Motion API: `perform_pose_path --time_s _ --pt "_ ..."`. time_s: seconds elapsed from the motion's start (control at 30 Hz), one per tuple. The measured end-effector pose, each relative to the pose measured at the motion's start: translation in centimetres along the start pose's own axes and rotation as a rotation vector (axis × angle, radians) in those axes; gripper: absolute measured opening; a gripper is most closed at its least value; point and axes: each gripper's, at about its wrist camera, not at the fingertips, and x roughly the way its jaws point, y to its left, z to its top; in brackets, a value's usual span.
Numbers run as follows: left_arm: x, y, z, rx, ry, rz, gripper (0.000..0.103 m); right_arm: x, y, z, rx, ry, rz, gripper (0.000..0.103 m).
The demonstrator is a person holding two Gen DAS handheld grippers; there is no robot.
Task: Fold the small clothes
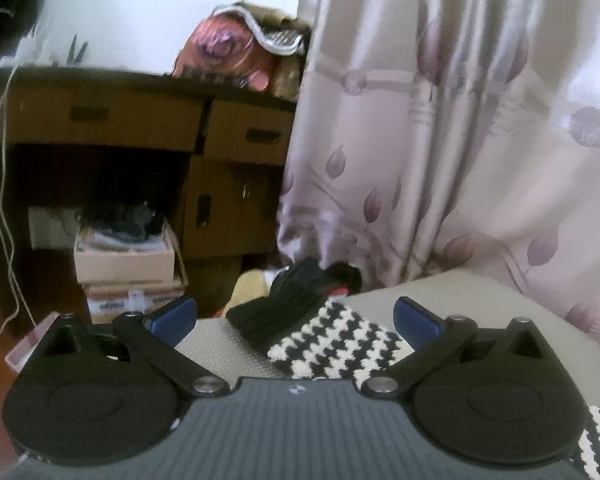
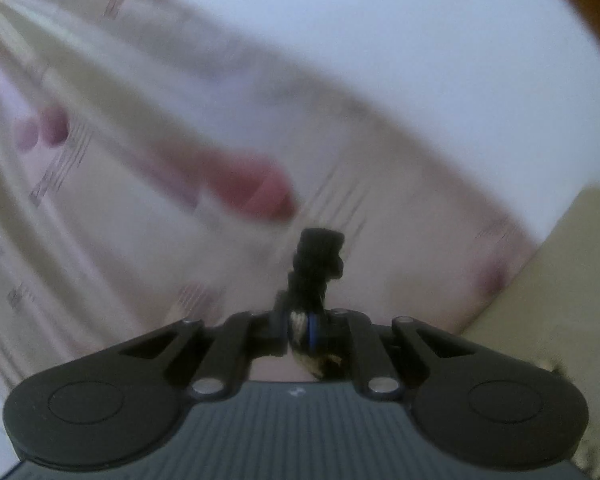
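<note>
The left hand-held gripper stands with its jaws wide apart and nothing between the blue pads. It points across a grey textured surface. A black-and-white knitted garment lies on that surface, just ahead of and partly under the gripper body. A black piece of clothing lies at the far end of the knitted garment, touching it. To the far left stands a wooden desk with stacked boxes beneath it. A floral curtain hangs at far right.

The right hand-held gripper has its jaws closed narrow on a small knitted item, black with a pale patch at the pads. The item sticks out beyond the fingertips, raised in front of the blurred curtain. Whether it is part of the same garment cannot be told.
</note>
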Motion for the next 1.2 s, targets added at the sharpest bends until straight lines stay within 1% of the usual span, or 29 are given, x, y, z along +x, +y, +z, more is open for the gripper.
perform_pose_path --time_s 0.13,0.27,0.33,0.53,0.67,0.73,0.83,0.87,0.97,1.0,1.03,1.07,1.13,1.2 --pt "0.2 0.3 0.1 -0.024 -0.001 -0.018 0.103 2.6 2.6 -5.7 0.036 0.077 0.051 0.009" --pt "0.4 1.0 0.1 -0.063 0.007 -0.037 0.103 4.8 4.3 -11.8 0.052 0.16 0.071 0.009" --pt "0.4 1.3 0.1 -0.073 0.005 -0.044 0.103 5.8 4.6 -15.3 0.058 0.206 0.067 0.009" --pt "0.0 1.3 0.0 -0.069 -0.016 -0.058 0.103 7.7 4.8 -23.5 0.037 0.322 0.022 0.009" --pt "0.0 1.3 0.0 -0.066 -0.015 -0.068 0.103 8.9 5.3 -27.4 -0.024 0.38 -0.007 0.009" --pt "0.0 1.3 0.0 -0.067 -0.016 -0.067 0.103 9.9 5.9 -28.6 -0.057 0.401 -0.015 0.009" --pt "0.0 1.4 0.1 -0.062 -0.017 -0.066 0.103 11.0 6.5 -30.5 -0.148 0.441 -0.034 0.01" --pt "0.0 1.4 0.1 -0.06 -0.019 -0.063 0.103 11.1 6.6 -31.0 -0.168 0.453 -0.035 0.011" --pt "-0.1 1.2 0.1 -0.05 -0.023 -0.056 0.103 12.0 6.7 -32.1 -0.196 0.497 -0.036 0.013" --pt "-0.1 1.2 0.0 -0.049 -0.024 -0.055 0.103 12.3 6.6 -32.3 -0.195 0.512 -0.03 0.019" --pt "-0.1 1.2 0.0 -0.048 -0.023 -0.054 0.103 12.4 6.5 -32.6 -0.196 0.535 -0.024 0.029" --pt "-0.1 1.2 0.0 -0.049 -0.02 -0.053 0.103 12.4 6.6 -32.7 -0.196 0.554 -0.023 0.036" --pt "0.2 1.2 0.0 -0.052 -0.007 -0.057 0.103 11.8 6.9 -32.5 -0.178 0.564 0.003 0.067" --pt "0.5 1.4 -0.1 -0.057 0.016 -0.064 0.103 10.6 6.9 -31.8 -0.13 0.543 0.069 0.08"
